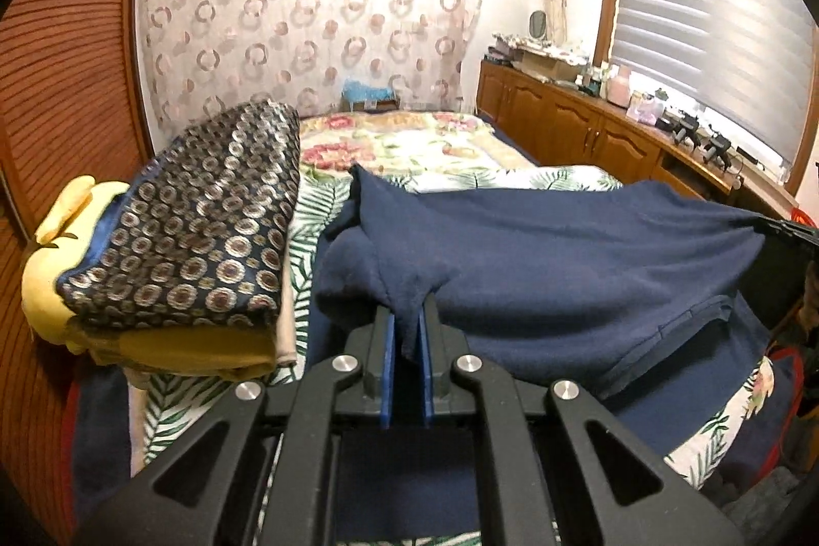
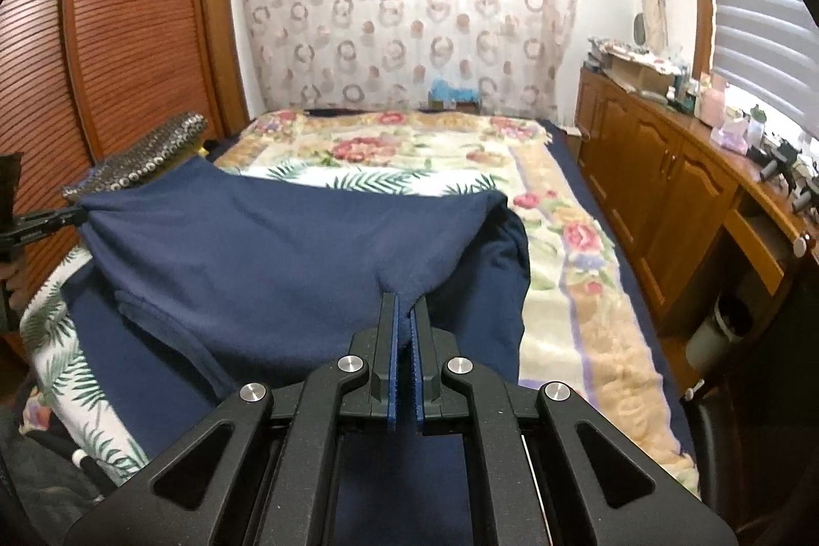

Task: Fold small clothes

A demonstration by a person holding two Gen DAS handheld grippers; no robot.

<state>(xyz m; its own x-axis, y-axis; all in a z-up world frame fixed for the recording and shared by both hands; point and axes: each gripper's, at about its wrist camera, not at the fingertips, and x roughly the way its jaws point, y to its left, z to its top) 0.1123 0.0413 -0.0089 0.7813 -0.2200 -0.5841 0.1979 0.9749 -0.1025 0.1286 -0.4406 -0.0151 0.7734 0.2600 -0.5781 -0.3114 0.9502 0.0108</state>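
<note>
Navy fleece garment (image 1: 563, 249), the largest loose item, hangs stretched between the two grippers above the near end of the bed (image 2: 588, 269); its lower part still drapes onto the bedcover. One sleeve or flap droops at the left side in the left wrist view. A seamed hem runs across the cloth's lower right there.

Bed: floral blanket over the far half, palm-leaf sheet toward the near edge, navy cover along the right edge.

Stack of folded clothes (image 1: 194, 228) sits at the bed's left edge, just beside the garment: patterned dark cloth with circles on top, yellow and beige pieces under it.

Left gripper (image 1: 407, 321): jaws closed on a pinch of the navy fleece, cloth bunched between the blue pads.

Right gripper (image 2: 407, 315): jaws likewise clamped on a fold of the same garment, at its other top corner. The left gripper shows at the left edge of the right wrist view, cloth pulled taut to it.
</note>
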